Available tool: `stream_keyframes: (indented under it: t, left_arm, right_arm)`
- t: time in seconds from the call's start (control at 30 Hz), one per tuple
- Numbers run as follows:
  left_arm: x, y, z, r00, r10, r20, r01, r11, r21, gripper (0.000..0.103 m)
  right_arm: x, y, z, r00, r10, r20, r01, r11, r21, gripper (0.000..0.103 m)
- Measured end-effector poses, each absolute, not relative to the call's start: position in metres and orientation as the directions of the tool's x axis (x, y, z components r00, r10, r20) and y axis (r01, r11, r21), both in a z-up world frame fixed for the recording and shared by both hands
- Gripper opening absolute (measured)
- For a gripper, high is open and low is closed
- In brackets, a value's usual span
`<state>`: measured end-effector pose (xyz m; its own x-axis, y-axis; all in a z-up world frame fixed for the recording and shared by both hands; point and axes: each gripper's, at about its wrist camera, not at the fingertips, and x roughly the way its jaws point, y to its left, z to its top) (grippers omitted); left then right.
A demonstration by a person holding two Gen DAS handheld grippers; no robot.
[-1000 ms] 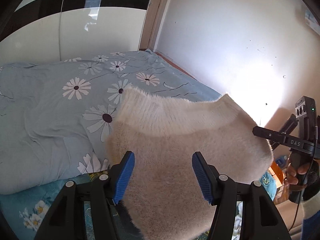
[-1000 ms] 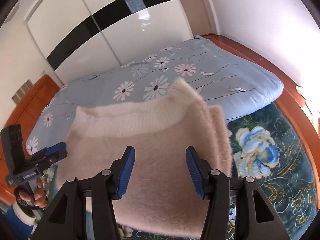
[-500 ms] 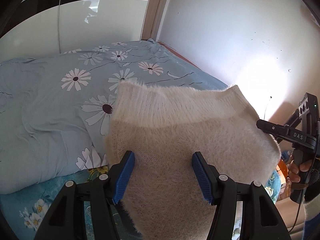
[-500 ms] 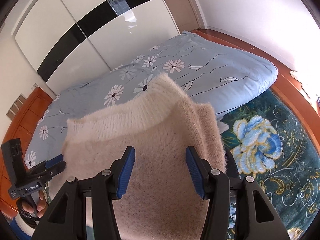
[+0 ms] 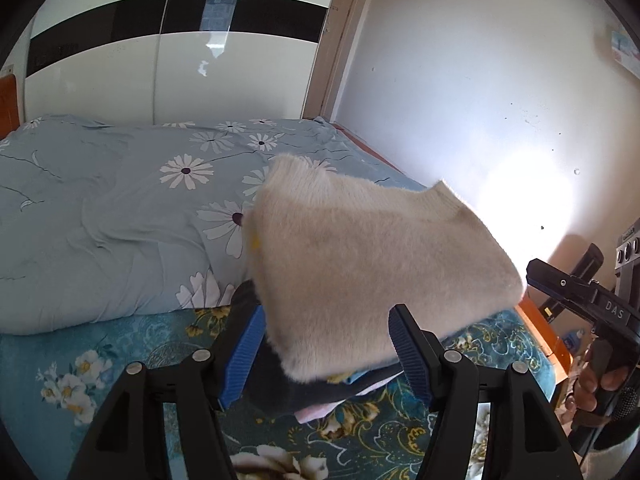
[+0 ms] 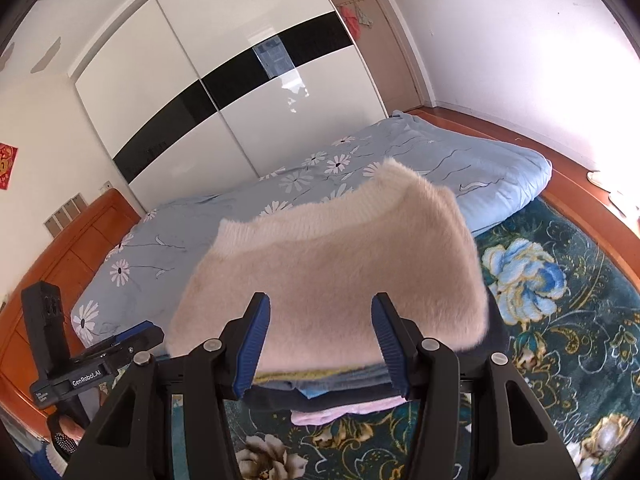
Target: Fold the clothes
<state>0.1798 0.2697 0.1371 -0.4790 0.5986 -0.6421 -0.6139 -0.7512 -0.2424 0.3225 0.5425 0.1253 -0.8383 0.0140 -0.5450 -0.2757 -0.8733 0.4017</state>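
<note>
A folded fluffy cream sweater [image 5: 372,264] [image 6: 332,272] lies on top of a stack of folded clothes [image 5: 308,398] [image 6: 324,396] with dark blue, light blue, yellow and pink layers. My left gripper [image 5: 326,340] stands open just short of the sweater's near edge, gripping nothing. It also shows at the left of the right wrist view, the left gripper [image 6: 124,344] held by a hand. My right gripper [image 6: 320,320] is open too, facing the sweater from the other side. In the left wrist view the right gripper [image 5: 568,288] appears at the right edge.
The stack sits on a teal floral sheet [image 6: 560,320] [image 5: 100,360]. A rolled light blue daisy quilt [image 5: 120,208] [image 6: 460,168] lies behind it. A wooden headboard [image 6: 60,260], a glossy white and black wardrobe [image 6: 240,92] and a white wall [image 5: 460,100] surround the bed.
Both grippers have drawn back and up from the sweater. The clothes stack beneath the sweater has come into view in both cameras.
</note>
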Motion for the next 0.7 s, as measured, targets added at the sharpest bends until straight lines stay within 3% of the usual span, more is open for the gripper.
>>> stream_keyframes:
  t: [0.23, 0.37, 0.7]
  left_arm:
    - [0.196, 0.277, 0.093, -0.442, 0.540, -0.716, -0.626, -0.758, -0.185, 0.069]
    - [0.190, 0.285, 0.079, -0.425, 0.519, -0.741, -0.604, -0.773, -0.195, 0.069]
    - [0.190, 0.299, 0.068, -0.441, 0.528, -0.726, -0.571, -0.789, -0.227, 0.103]
  right_arm:
    - [0.315, 0.519, 0.076, -0.773, -0.005, -0.635, -0.311, -0.869, 0.385, 0.054]
    - [0.309, 0.516, 0.067, -0.741, 0.055, -0.669, -0.351, -0.881, 0.316, 0.054]
    - [0.301, 0.519, 0.056, -0.722, 0.084, -0.687, -0.361, -0.892, 0.271, 0.057]
